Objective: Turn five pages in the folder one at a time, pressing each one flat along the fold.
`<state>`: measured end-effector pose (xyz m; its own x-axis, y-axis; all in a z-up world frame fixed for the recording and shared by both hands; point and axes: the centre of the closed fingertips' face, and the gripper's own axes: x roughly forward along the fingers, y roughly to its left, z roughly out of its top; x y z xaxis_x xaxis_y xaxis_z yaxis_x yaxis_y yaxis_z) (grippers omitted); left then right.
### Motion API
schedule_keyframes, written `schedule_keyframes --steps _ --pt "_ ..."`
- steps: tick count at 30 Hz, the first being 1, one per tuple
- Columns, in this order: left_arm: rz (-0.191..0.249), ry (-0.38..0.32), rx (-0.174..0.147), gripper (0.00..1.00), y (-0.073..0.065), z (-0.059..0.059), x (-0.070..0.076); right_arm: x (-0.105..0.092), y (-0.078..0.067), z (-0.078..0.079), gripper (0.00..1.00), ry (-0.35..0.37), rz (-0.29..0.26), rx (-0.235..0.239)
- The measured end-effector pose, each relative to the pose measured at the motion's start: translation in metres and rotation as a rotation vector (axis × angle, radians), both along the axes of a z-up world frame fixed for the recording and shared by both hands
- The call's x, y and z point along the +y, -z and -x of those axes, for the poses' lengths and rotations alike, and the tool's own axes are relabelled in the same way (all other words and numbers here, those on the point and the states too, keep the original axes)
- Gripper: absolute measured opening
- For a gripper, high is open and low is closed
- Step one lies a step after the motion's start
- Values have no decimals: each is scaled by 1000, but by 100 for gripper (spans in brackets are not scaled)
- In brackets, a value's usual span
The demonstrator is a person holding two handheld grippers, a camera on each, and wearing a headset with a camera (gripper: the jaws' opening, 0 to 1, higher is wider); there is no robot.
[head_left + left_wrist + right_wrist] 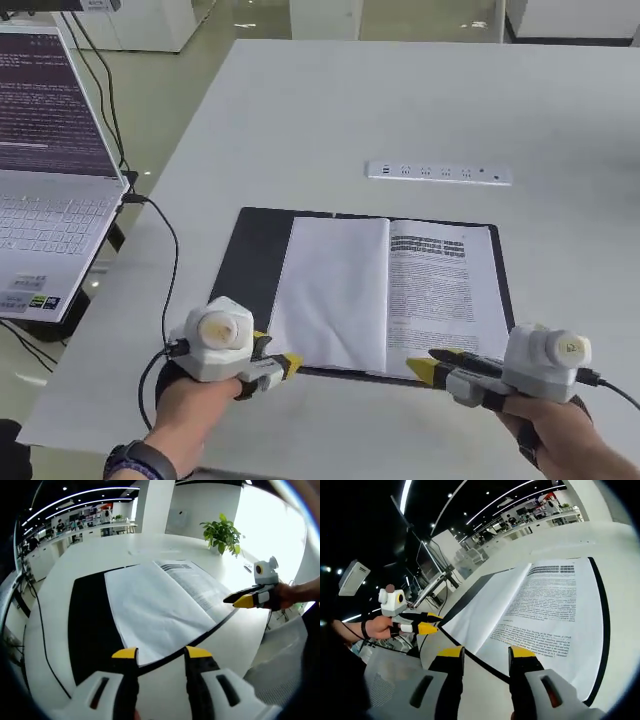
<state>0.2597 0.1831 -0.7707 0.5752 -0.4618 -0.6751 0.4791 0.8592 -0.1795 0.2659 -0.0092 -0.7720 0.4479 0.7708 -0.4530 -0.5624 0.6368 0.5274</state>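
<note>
Laptop left of open folder (power strip behind it).

Open-plan office, daytime. Large white table used as workbench. At its left edge, an open laptop, screen full of text lines, with a black cable trailing off it. White power strip lying on the tabletop. Pale glossy floor beyond.

Left gripper view: long ceiling light strips, white pillar, potted plant, rows of desks in the background, probably with monitors and seated people, too small to be sure.
</note>
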Motion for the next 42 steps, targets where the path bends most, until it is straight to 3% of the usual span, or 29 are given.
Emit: schedule_keyframes --steps 3,6,8,11,21,27,42 --pt "-4 9 -16 39 -8 4 -1 -11 -9 0 42 2 17 -52" --pt "-1 16 -42 41 -18 5 -1 -21 -20 2 49 6 16 -73" --pt "-5 26 -58 44 -24 5 -2 -30 -24 3 50 -1 49 -103" --pt "-11 43 -90 48 -38 6 -2 -40 -33 4 53 5 64 -123" --pt "6 49 -153 59 -69 13 8 -76 -61 7 62 81 79 -194" --pt "13 49 -205 66 -92 19 11 -83 -73 17 66 91 97 -224" --pt "33 25 -223 78 -106 38 13 -89 -90 41 76 158 110 -237"
